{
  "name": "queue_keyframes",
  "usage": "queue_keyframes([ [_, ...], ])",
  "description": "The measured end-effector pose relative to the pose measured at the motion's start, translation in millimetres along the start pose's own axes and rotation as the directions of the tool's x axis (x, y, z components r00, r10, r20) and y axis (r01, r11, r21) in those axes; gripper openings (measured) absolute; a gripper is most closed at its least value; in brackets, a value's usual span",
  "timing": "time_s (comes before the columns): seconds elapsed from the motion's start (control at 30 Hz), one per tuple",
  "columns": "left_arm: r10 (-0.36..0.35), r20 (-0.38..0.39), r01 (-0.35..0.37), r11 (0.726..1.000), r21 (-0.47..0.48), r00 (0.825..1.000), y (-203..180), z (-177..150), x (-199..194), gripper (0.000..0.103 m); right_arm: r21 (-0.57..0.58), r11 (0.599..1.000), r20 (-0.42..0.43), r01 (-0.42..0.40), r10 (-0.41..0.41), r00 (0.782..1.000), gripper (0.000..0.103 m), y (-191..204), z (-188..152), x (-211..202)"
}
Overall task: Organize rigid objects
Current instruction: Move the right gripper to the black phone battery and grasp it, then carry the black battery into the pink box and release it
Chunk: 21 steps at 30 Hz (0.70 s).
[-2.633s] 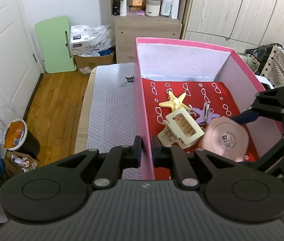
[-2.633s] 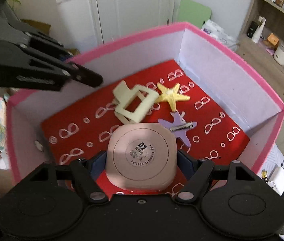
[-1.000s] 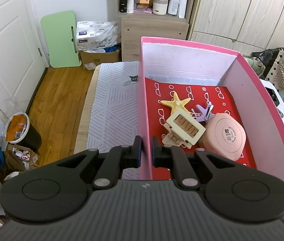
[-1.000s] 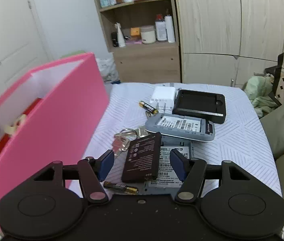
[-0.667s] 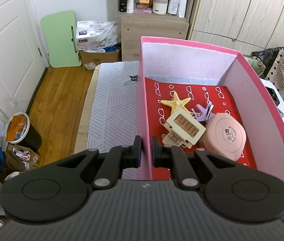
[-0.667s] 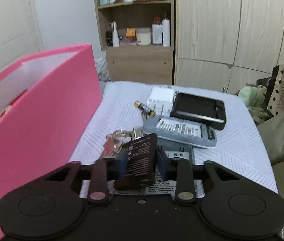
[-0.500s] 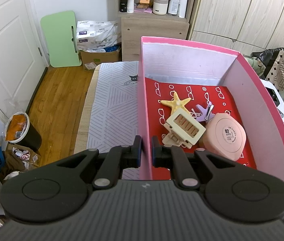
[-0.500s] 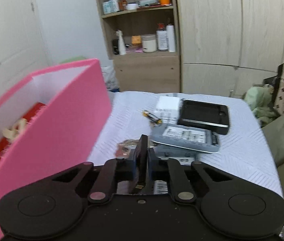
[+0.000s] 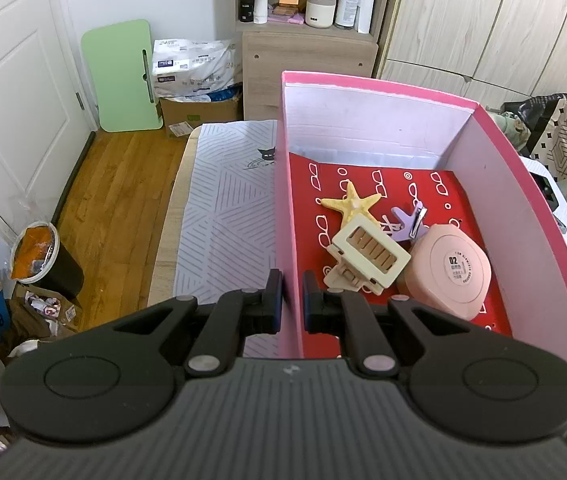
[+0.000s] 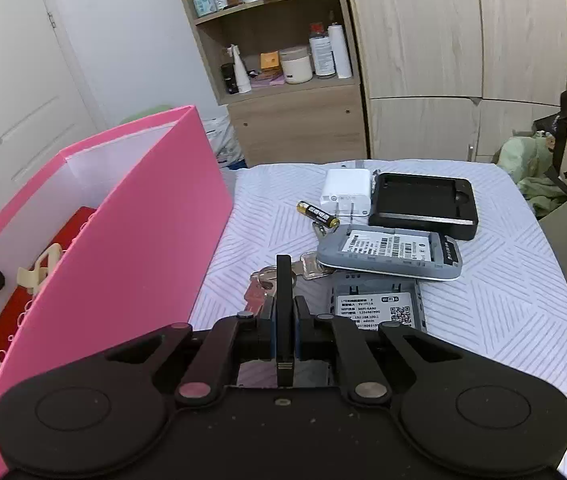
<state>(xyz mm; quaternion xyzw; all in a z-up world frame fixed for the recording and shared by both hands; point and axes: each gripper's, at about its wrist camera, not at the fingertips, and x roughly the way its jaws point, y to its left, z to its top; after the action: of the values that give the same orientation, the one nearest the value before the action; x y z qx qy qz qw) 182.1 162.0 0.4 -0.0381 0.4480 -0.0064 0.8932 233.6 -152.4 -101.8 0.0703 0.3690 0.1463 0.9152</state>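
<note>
Our left gripper (image 9: pixel 292 294) pinches the pink box (image 9: pixel 286 184) wall, steadying it. Our right gripper (image 10: pixel 284 322) clamps the battery (image 10: pixel 283 304) edge-on above the table; so thin a hold could let it pivot or slip out.

Patterned bedspread (image 10: pixel 491 280) bearing pink box (image 10: pixel 131 248) at nine o'clock, white charger (image 10: pixel 346 192), battery (image 10: pixel 317 213), keys (image 10: pixel 261 286), black case (image 10: pixel 423 204) toward one o'clock.
</note>
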Motion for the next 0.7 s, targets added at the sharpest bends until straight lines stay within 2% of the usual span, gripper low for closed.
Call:
queue_keyframes([
  [0.13, 0.002, 0.001, -0.002, 1.0, 0.002, 1.0, 0, 1, 0, 0.009, -0.011, 0.999, 0.032, -0.035, 0.036, 0.999, 0.011, 4, 6, -15],
  [0.27, 0.001, 0.0, -0.001, 1.0, 0.0, 1.0, 0, 0, 0, 0.009, -0.028, 0.999, 0.1, -0.04, 0.042, 0.994, 0.011, 13, 18, -40],
  [0.37, -0.005, -0.01, 0.005, 1.0, -0.014, 1.0, 1, 2, 0, 0.009, -0.048, 0.994, 0.139, -0.101, 0.107, 0.984, 0.011, 23, 30, -61],
  [0.43, -0.008, -0.009, 0.008, 1.0, -0.012, 1.0, 1, 3, -2, 0.009, -0.106, 0.98, 0.148, -0.166, 0.181, 0.972, 0.011, 34, 42, -79],
  [0.57, -0.007, 0.003, 0.007, 1.0, 0.005, 1.0, -1, 1, -3, 0.009, -0.189, 0.937, 0.075, -0.294, 0.313, 0.947, 0.011, 56, 66, -91],
  [0.63, -0.014, 0.006, 0.014, 1.0, -0.006, 1.0, 0, 0, -3, 0.009, -0.219, 0.914, 0.007, -0.343, 0.353, 0.936, 0.011, 71, 72, -84],
  [0.7, -0.021, 0.013, 0.021, 1.0, -0.012, 1.0, 3, -2, -5, 0.008, -0.234, 0.885, -0.075, -0.403, 0.397, 0.915, 0.011, 89, 72, -72],
])
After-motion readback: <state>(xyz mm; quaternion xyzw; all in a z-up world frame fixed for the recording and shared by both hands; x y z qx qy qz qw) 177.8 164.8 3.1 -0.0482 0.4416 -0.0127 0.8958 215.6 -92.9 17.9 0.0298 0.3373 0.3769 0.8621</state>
